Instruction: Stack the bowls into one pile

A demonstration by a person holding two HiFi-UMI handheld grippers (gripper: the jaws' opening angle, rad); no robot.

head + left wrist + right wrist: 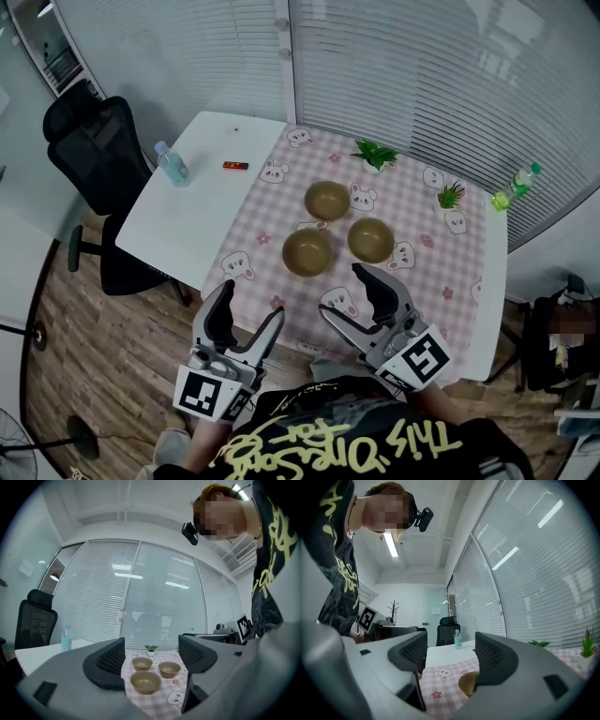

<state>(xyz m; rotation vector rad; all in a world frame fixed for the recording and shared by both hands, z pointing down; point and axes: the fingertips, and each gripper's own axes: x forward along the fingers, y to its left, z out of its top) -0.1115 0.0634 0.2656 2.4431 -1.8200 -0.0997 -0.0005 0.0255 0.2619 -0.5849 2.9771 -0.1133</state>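
A: Pink checked tablecloth [277,211] over a white table [202,206], blinds [422,66] behind. Left gripper [251,302]?
B: Jaws wide apart, nothing between the pads. Held level at the cloth's near-left corner.
A: Bowls?
B: Three, tan. Round, so no long axis. All upright, mouths up, none stacked. They sit mid-cloth in a triangle: near-left bowl [307,251], far bowl [327,200], near-right bowl [371,240]. Each is apart from the others and clear of both grippers.
A: Right gripper [343,292]?
B: Gaping too, empty, at the cloth's near edge. Its tips are closest to the near-right bowl, not touching.
A: View differences?
B: Left gripper view frames all three bowls between its jaws, near-left bowl [146,682] closest. Right gripper view looks across the cloth toward the chair [448,631] and water bottle [458,640]. One bowl [468,684] shows there, half behind a jaw; can't tell which. Only the head view shows both the potted plant [376,153] and second plant [451,195] at the cloth's far edge.
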